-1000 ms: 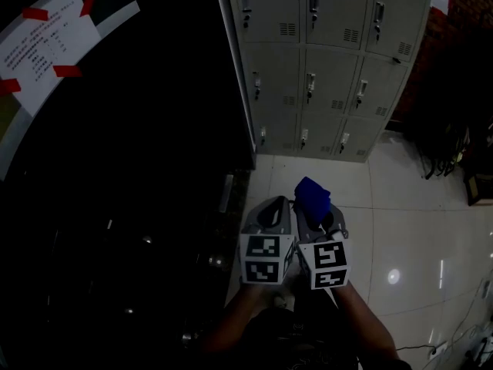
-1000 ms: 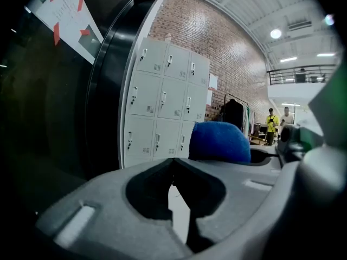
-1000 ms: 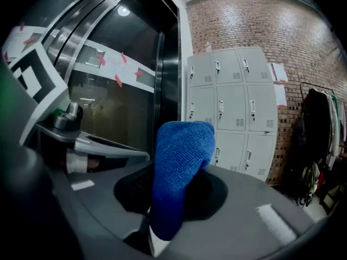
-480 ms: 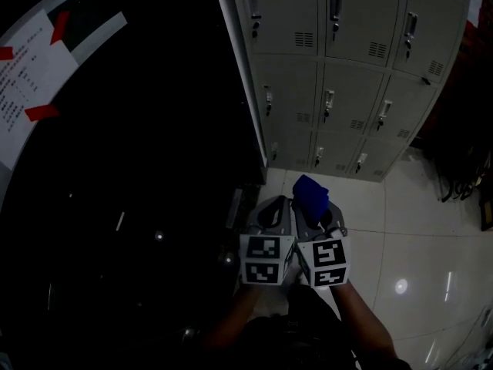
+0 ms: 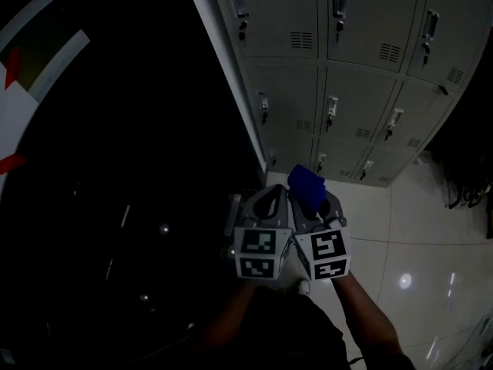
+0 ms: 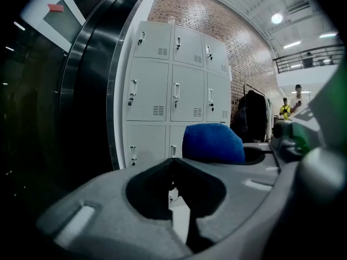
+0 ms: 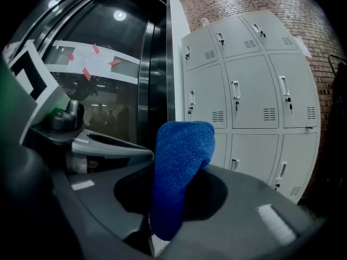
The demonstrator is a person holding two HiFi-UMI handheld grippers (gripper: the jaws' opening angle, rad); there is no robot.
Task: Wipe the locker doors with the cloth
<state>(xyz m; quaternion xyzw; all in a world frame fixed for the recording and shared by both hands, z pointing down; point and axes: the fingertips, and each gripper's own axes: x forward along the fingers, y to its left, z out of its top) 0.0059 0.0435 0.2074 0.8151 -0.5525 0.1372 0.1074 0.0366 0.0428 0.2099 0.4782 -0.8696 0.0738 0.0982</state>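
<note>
Blue cloth [image 7: 181, 161], judged soft, light and limp, is clamped at its bunched lower end by the right hand-held gripper [image 7: 162, 215], a hold judged secure, apart from the grey locker doors [image 5: 339, 91]. The left hand-held gripper [image 6: 174, 169] is closed, empty.

A red brick wall [image 6: 227, 20] rises at the upper middle, behind grey lockers [image 6: 173, 91]. At the left is a dark glass wall [image 7: 108, 107] with taped paper [image 7: 103, 58]. The white floor [image 5: 431, 237] at the lower right shines. A ceiling light [image 6: 277, 18] glows.
</note>
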